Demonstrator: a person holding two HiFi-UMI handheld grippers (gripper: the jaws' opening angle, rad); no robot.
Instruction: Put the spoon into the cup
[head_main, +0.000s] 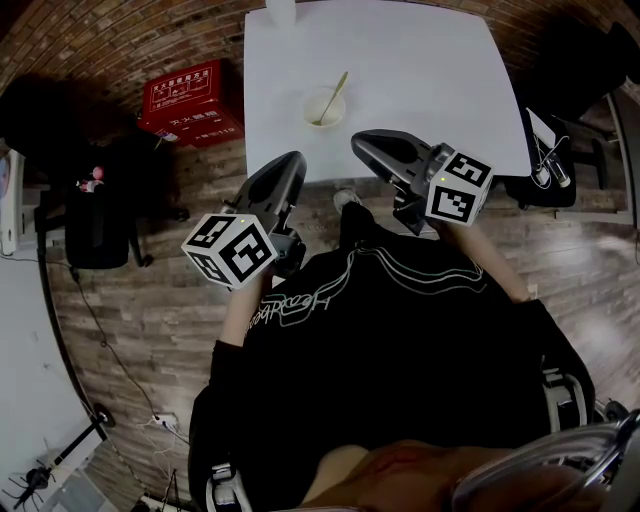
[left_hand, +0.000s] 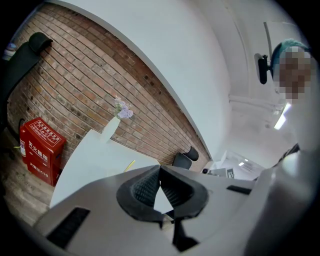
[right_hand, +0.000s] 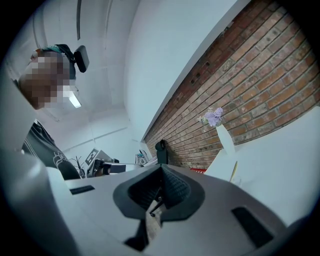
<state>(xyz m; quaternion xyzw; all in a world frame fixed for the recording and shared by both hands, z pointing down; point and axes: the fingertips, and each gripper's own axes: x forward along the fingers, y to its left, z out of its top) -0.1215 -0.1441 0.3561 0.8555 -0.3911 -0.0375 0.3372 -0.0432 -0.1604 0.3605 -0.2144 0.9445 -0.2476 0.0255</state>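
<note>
A white cup (head_main: 323, 106) stands on the white table (head_main: 400, 60) near its front edge. The pale spoon (head_main: 336, 93) leans inside the cup, handle up and to the right. Its yellowish handle also shows in the left gripper view (left_hand: 129, 165) and the right gripper view (right_hand: 233, 171). My left gripper (head_main: 288, 163) and right gripper (head_main: 362, 141) hover side by side just in front of the table edge, short of the cup. Both are shut with nothing between the jaws, the left gripper (left_hand: 159, 168) and the right gripper (right_hand: 161, 168) alike.
A white vase (head_main: 280, 10) with a lilac flower (right_hand: 214, 116) stands at the table's far edge by the brick wall. A red box (head_main: 192, 100) sits on the wooden floor left of the table. Black chairs stand at the left (head_main: 100, 215) and right (head_main: 560, 165).
</note>
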